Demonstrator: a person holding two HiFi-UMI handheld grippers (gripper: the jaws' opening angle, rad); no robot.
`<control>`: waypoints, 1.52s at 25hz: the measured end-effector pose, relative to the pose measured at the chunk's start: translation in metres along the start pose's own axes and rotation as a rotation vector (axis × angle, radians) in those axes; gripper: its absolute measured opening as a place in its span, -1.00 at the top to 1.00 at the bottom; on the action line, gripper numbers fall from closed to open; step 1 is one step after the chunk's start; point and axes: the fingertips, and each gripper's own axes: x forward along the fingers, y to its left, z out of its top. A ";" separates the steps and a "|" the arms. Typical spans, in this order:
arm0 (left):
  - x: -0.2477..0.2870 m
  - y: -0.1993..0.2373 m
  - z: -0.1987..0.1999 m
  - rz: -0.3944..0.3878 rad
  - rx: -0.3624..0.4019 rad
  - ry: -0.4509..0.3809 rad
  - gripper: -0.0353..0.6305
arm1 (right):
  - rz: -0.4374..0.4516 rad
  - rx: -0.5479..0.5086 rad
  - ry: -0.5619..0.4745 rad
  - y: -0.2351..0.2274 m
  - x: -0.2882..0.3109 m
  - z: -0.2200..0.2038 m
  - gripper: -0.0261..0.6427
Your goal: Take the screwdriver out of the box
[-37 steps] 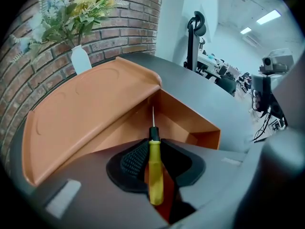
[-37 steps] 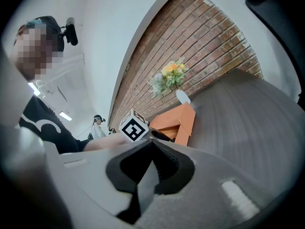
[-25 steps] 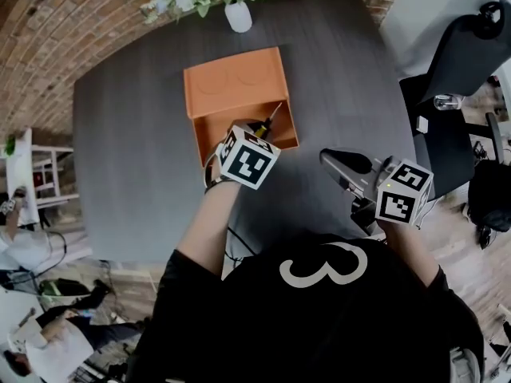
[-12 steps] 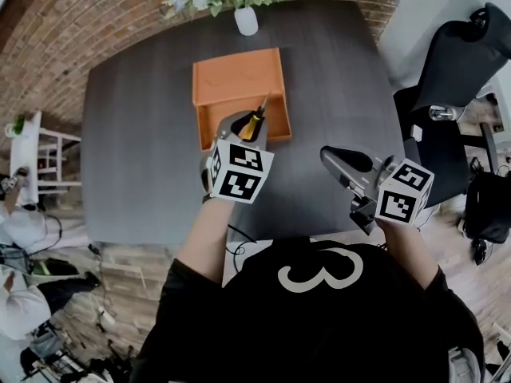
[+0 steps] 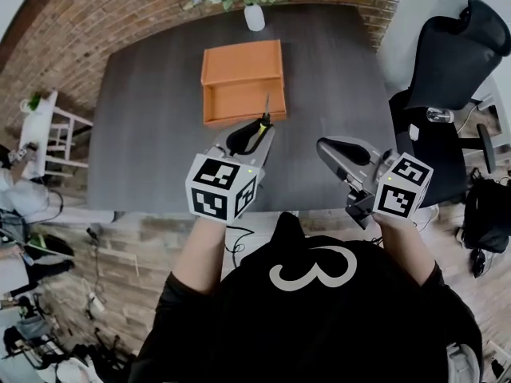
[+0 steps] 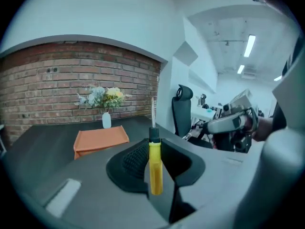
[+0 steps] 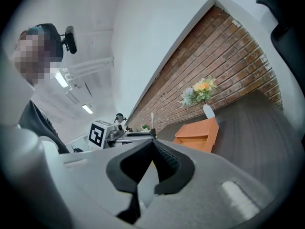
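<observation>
My left gripper [image 5: 257,128] is shut on a screwdriver [image 5: 260,123] with a yellow handle and black collar. It hangs above the dark table [image 5: 152,134], just in front of the orange box [image 5: 243,82], with the thin shaft pointing toward the box. In the left gripper view the handle [image 6: 155,168] stands upright between the pads of the left gripper [image 6: 153,147], and the box [image 6: 100,140] lies well beyond. The right gripper [image 5: 323,146] hovers to the right of the left one, shut with nothing in it. In the right gripper view its pads meet at the tip of the right gripper [image 7: 152,144].
A white vase of flowers [image 5: 254,14] stands at the table's far edge, behind the box. A black office chair [image 5: 447,62] is to the right of the table and a white shelf [image 5: 44,130] to the left. A brick wall runs behind.
The left gripper has risen out of the box with the screwdriver and drawn back toward me. The right gripper has also lifted a little.
</observation>
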 end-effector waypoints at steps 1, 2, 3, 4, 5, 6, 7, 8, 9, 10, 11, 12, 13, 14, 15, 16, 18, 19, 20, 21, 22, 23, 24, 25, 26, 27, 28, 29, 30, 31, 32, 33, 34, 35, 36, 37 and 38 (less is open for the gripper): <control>-0.009 -0.009 -0.001 -0.017 -0.031 -0.017 0.59 | 0.009 -0.012 0.002 0.007 -0.003 -0.002 0.92; -0.017 -0.018 -0.001 -0.032 -0.060 -0.036 0.59 | 0.016 -0.025 0.005 0.013 -0.005 -0.004 0.92; -0.025 -0.027 -0.002 -0.045 -0.088 -0.056 0.59 | 0.023 -0.037 0.008 0.020 -0.007 -0.005 0.92; -0.033 -0.035 -0.002 -0.057 -0.114 -0.076 0.59 | 0.029 -0.047 0.010 0.026 -0.010 -0.006 0.92; -0.040 -0.043 -0.002 -0.069 -0.140 -0.096 0.59 | 0.033 -0.053 0.009 0.031 -0.012 -0.007 0.92; -0.047 -0.051 -0.002 -0.079 -0.166 -0.115 0.59 | 0.032 -0.059 0.006 0.036 -0.015 -0.008 0.92; -0.053 -0.058 -0.002 -0.090 -0.190 -0.132 0.59 | 0.025 -0.068 0.001 0.039 -0.018 -0.009 0.92; -0.059 -0.064 -0.003 -0.099 -0.212 -0.146 0.59 | 0.014 -0.081 -0.003 0.042 -0.020 -0.011 0.92; -0.064 -0.070 -0.004 -0.106 -0.229 -0.159 0.59 | 0.004 -0.095 -0.005 0.044 -0.022 -0.012 0.92; -0.068 -0.075 -0.004 -0.110 -0.242 -0.170 0.59 | 0.000 -0.106 -0.007 0.047 -0.024 -0.014 0.92; -0.072 -0.080 -0.004 -0.112 -0.252 -0.178 0.59 | 0.002 -0.110 -0.009 0.050 -0.026 -0.014 0.92; -0.076 -0.084 -0.004 -0.114 -0.260 -0.185 0.59 | 0.009 -0.110 -0.011 0.053 -0.028 -0.015 0.92; -0.080 -0.088 -0.004 -0.118 -0.268 -0.191 0.59 | 0.016 -0.111 -0.014 0.055 -0.030 -0.014 0.92; -0.083 -0.091 -0.003 -0.123 -0.276 -0.196 0.59 | 0.023 -0.114 -0.017 0.058 -0.032 -0.014 0.92; -0.087 -0.094 -0.002 -0.129 -0.281 -0.200 0.59 | 0.028 -0.120 -0.020 0.060 -0.034 -0.013 0.92; -0.089 -0.096 -0.002 -0.132 -0.284 -0.204 0.59 | 0.031 -0.125 -0.022 0.062 -0.036 -0.012 0.92; -0.094 -0.100 0.000 -0.129 -0.286 -0.212 0.59 | 0.033 -0.128 -0.024 0.065 -0.040 -0.011 0.92; -0.095 -0.101 0.001 -0.126 -0.286 -0.216 0.59 | 0.035 -0.128 -0.027 0.067 -0.041 -0.010 0.92; -0.096 -0.103 0.002 -0.124 -0.285 -0.219 0.59 | 0.039 -0.127 -0.030 0.069 -0.042 -0.009 0.92; -0.097 -0.104 0.003 -0.123 -0.284 -0.222 0.59 | 0.043 -0.128 -0.032 0.070 -0.043 -0.009 0.92; -0.097 -0.106 0.005 -0.123 -0.281 -0.224 0.59 | 0.046 -0.130 -0.033 0.072 -0.044 -0.009 0.92; -0.098 -0.108 0.006 -0.123 -0.277 -0.227 0.59 | 0.047 -0.131 -0.034 0.073 -0.046 -0.009 0.92; -0.099 -0.110 0.007 -0.123 -0.274 -0.229 0.59 | 0.048 -0.131 -0.035 0.074 -0.047 -0.010 0.92; -0.099 -0.112 0.008 -0.123 -0.271 -0.231 0.59 | 0.048 -0.131 -0.036 0.075 -0.048 -0.011 0.92; -0.100 -0.113 0.008 -0.122 -0.269 -0.234 0.59 | 0.048 -0.132 -0.037 0.075 -0.049 -0.012 0.92; -0.100 -0.114 0.007 -0.121 -0.267 -0.235 0.59 | 0.048 -0.134 -0.037 0.076 -0.049 -0.012 0.92; -0.100 -0.115 0.007 -0.120 -0.265 -0.236 0.59 | 0.048 -0.136 -0.037 0.077 -0.050 -0.013 0.92; -0.101 -0.116 0.006 -0.119 -0.264 -0.237 0.59 | 0.049 -0.140 -0.037 0.078 -0.051 -0.014 0.92; -0.101 -0.117 0.006 -0.119 -0.264 -0.238 0.59 | 0.050 -0.144 -0.036 0.079 -0.051 -0.014 0.92; -0.102 -0.118 0.006 -0.119 -0.264 -0.239 0.59 | 0.050 -0.149 -0.036 0.080 -0.052 -0.014 0.92; -0.102 -0.119 0.006 -0.119 -0.263 -0.241 0.59 | 0.050 -0.154 -0.036 0.080 -0.053 -0.013 0.92; -0.102 -0.120 0.007 -0.119 -0.262 -0.243 0.59 | 0.049 -0.158 -0.035 0.081 -0.053 -0.013 0.92; -0.102 -0.120 0.008 -0.118 -0.259 -0.245 0.59 | 0.049 -0.161 -0.036 0.082 -0.054 -0.012 0.92; -0.103 -0.121 0.008 -0.117 -0.257 -0.247 0.59 | 0.050 -0.163 -0.037 0.082 -0.055 -0.012 0.92; -0.103 -0.122 0.009 -0.116 -0.255 -0.248 0.59 | 0.050 -0.163 -0.038 0.082 -0.056 -0.012 0.92; -0.103 -0.123 0.009 -0.115 -0.255 -0.250 0.59 | 0.049 -0.164 -0.040 0.082 -0.057 -0.012 0.92; -0.104 -0.124 0.009 -0.114 -0.254 -0.251 0.59 | 0.049 -0.164 -0.042 0.083 -0.058 -0.011 0.92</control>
